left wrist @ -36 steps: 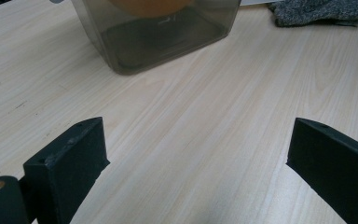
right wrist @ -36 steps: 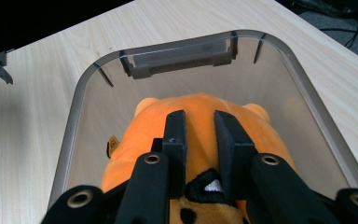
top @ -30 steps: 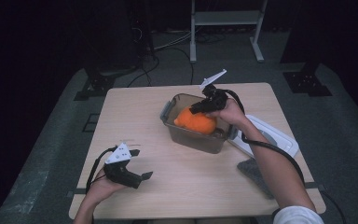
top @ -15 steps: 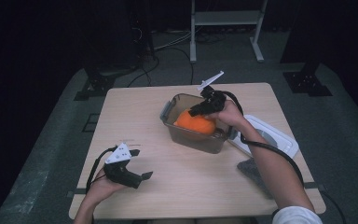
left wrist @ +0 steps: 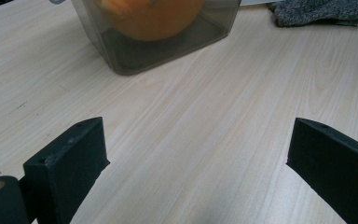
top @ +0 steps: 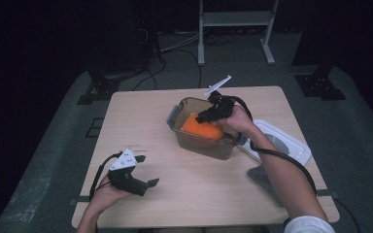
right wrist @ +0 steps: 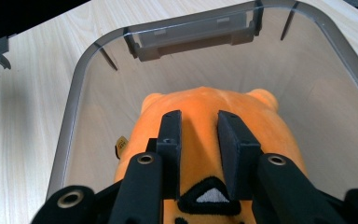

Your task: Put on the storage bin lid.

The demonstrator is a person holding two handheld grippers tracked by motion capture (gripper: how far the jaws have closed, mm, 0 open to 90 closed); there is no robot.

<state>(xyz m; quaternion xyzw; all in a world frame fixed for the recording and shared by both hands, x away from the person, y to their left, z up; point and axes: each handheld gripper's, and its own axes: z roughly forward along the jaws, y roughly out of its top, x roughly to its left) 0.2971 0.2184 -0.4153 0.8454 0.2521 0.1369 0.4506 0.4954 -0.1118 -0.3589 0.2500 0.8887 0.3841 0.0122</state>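
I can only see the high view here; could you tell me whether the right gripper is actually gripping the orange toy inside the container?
Observer: Yes. In the right gripper view the right gripper has its jaws pinched on a fold of the orange plush toy.
Operator: Thank you. Is the toy over the container or outside it?
Observer: Over it; the clear container rim rings the toy on all sides that show.
Operator: And is the left gripper holding anything?
Observer: No. The left gripper has its jaws wide apart over bare table, with the container a way ahead of them.
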